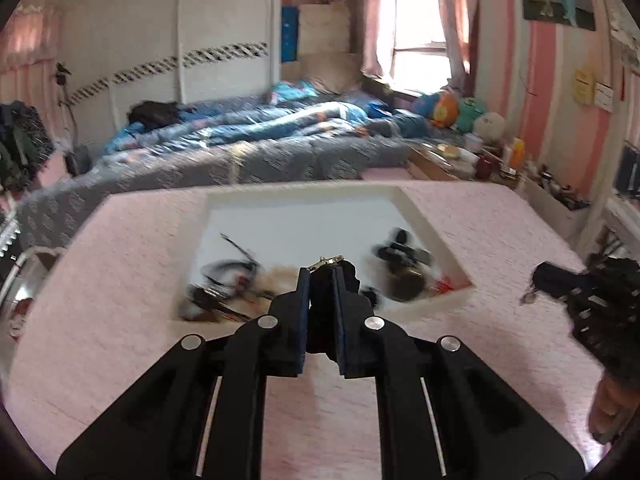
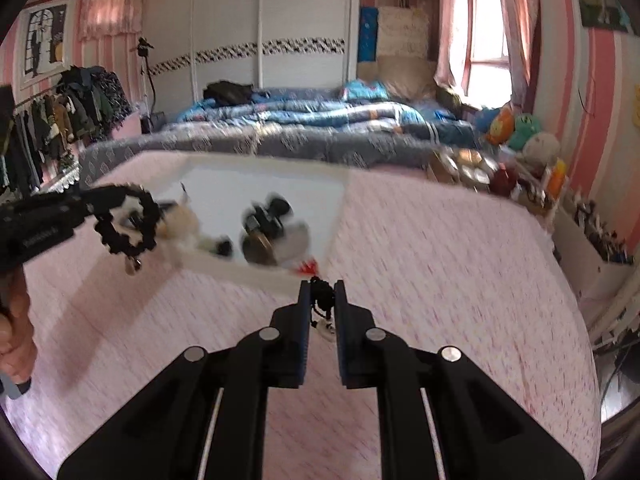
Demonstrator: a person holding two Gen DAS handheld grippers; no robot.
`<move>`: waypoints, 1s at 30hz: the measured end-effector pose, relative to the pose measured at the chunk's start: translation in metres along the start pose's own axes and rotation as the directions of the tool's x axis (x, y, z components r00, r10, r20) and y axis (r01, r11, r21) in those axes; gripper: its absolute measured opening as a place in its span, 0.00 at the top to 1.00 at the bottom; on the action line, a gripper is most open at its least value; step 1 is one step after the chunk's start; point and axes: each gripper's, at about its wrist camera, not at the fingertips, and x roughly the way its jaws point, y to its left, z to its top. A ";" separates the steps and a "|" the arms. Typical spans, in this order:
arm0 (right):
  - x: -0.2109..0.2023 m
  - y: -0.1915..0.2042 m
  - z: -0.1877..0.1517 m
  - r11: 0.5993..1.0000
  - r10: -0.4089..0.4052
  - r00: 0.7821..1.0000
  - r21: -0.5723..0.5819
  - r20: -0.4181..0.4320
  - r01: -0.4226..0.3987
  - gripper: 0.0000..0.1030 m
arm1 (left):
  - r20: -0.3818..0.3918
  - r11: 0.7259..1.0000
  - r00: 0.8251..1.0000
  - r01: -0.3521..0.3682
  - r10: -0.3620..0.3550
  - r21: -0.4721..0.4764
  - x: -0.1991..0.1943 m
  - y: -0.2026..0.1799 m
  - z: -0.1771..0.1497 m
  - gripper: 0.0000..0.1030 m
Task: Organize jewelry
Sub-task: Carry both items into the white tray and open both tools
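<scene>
My left gripper (image 1: pixel 322 270) is clenched on a black bracelet (image 2: pixel 128 220), held off the pink tabletop (image 1: pixel 500 240). My right gripper (image 2: pixel 322 286) is clenched on a black beaded string (image 2: pixel 324 300). White tray (image 1: pixel 420 208) at 12 o'clock holds the remaining jewelry (image 1: pixel 400 268), blurred.

This is a home bedroom. A bed (image 2: pixel 312 136) with a rumpled blue quilt (image 2: pixel 320 114) lies beyond the far edge of a pink-covered table (image 2: pixel 440 260). Plush toys (image 2: pixel 516 128) crowd its window end, white wardrobes (image 2: pixel 260 20) line the back wall, clothes (image 2: pixel 80 104) hang at left, and pink curtains (image 2: pixel 452 20) frame the window.
</scene>
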 end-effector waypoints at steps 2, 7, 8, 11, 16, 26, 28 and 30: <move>0.001 0.009 0.014 1.000 0.016 1.000 0.011 0.022 -0.016 0.89 | 0.016 0.999 0.999 -0.037 0.037 0.017 0.000 0.016 0.007 0.91; 0.012 0.029 0.045 0.999 0.035 0.997 0.016 0.066 -0.036 0.89 | 0.062 0.996 0.994 -0.092 0.092 -0.003 0.002 0.058 0.018 0.91; 0.017 0.033 0.049 0.999 0.037 0.997 0.017 0.072 -0.038 0.89 | 0.073 0.995 0.992 -0.099 0.099 -0.014 0.004 0.065 0.017 0.91; 0.026 0.040 0.049 0.998 0.049 0.992 0.032 0.112 -0.053 0.89 | 0.084 0.993 0.989 -0.120 0.121 -0.022 0.010 0.076 0.012 0.91; 0.053 0.049 0.031 0.998 0.055 0.997 0.016 0.058 -0.056 0.89 | 0.073 0.992 0.989 -0.127 0.127 -0.002 0.023 0.073 0.001 0.91; 0.067 0.053 0.012 0.998 0.068 0.997 0.010 0.032 -0.068 0.89 | 0.113 0.993 0.986 -0.118 0.121 -0.032 0.018 0.073 -0.007 0.91; 0.065 0.054 0.012 0.997 0.069 0.997 0.012 0.041 -0.070 0.89 | 0.119 0.993 0.986 -0.117 0.120 -0.033 0.016 0.074 -0.007 0.91; 0.062 0.053 0.012 0.997 0.072 0.996 0.015 0.046 -0.073 0.89 | 0.131 0.994 0.985 -0.108 0.111 -0.031 0.012 0.073 -0.007 0.91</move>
